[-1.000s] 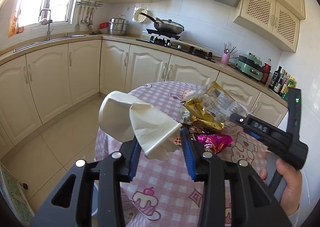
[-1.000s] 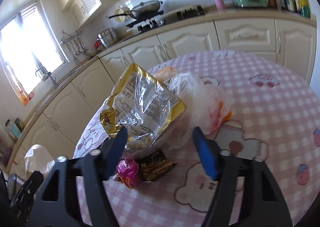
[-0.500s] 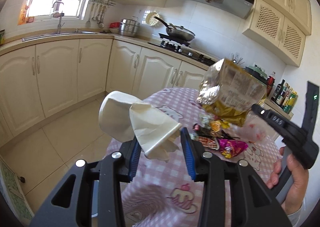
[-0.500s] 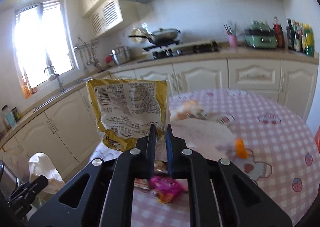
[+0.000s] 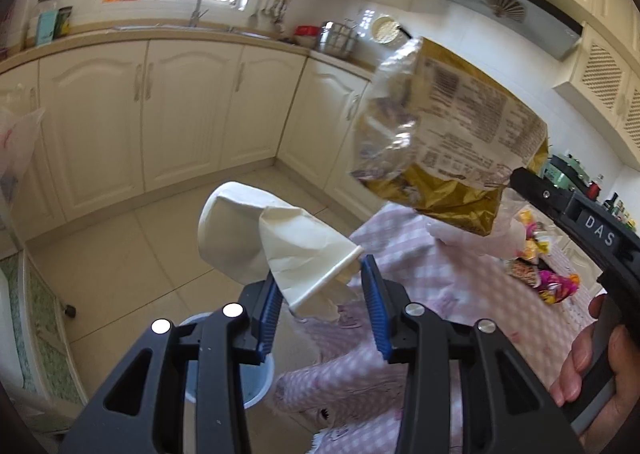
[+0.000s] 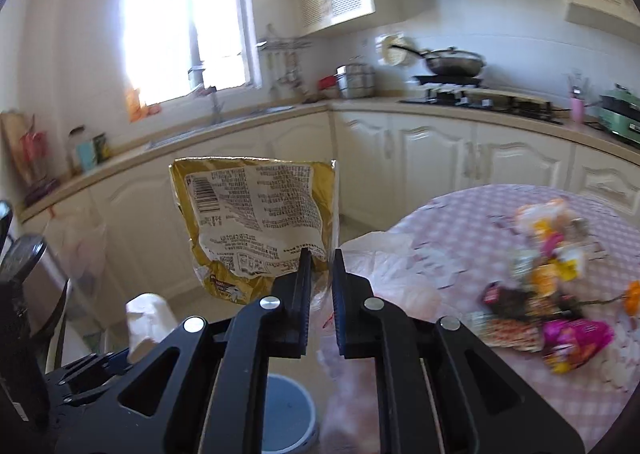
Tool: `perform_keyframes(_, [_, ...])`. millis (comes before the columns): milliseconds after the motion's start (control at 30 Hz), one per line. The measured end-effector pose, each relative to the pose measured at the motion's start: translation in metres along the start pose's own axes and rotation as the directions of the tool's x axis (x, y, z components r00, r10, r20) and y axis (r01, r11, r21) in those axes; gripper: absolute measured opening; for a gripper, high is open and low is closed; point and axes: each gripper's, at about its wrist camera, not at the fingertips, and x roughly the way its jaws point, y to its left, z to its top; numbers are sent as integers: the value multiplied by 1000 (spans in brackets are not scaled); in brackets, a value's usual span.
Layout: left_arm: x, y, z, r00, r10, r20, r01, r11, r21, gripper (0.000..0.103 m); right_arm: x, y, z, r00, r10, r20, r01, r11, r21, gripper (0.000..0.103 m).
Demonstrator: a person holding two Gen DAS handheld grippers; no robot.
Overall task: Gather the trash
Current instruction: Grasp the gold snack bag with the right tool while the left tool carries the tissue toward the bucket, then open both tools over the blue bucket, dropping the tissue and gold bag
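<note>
Kitchen floor below, my left gripper (image 5: 322,304) clamping crumpled paper cups (image 5: 276,244), my right gripper (image 6: 320,274) pinching a gold snack bag (image 6: 256,209).

Daylight floods in through the window (image 6: 184,25), blown out to white with haze over the wall beside it. Room is bright, shadows soft. Heavy fisheye bending and dark vignette at the corners. Motion blur smears the wrappers (image 6: 548,286) on the surface; gold bag (image 5: 448,133) slightly soft.
</note>
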Motion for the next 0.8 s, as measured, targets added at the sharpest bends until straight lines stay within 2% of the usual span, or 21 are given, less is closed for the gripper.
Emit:
perform_keyframes(200, [25, 55, -22, 994, 73, -77, -78, 995, -63, 38, 48, 49, -31, 986, 100, -135, -109, 992, -62, 9])
perform_keyframes(367, [65, 97, -46, 976, 119, -184, -141, 984, -109, 38, 104, 73, -85, 947, 106, -302, -139, 986, -90, 9])
perform_keyframes(433, [82, 108, -55, 966, 128, -225, -158, 980, -119, 38, 134, 74, -112, 915, 102, -389, -144, 986, -80, 8])
perform_keyframes(567, [123, 133, -78, 941, 133, -312, -184, 973, -138, 38, 177, 75, -157, 860, 74, -505, -133, 988, -82, 8])
perform_keyframes(733, [171, 161, -105, 903, 135, -408, -211, 966, -148, 38, 222, 72, -198, 782, 82, -618, -127, 992, -29, 8])
perform_keyframes(800, [186, 171, -114, 889, 124, -441, -215, 963, -164, 38, 234, 70, -206, 760, 87, -644, -123, 992, -11, 8])
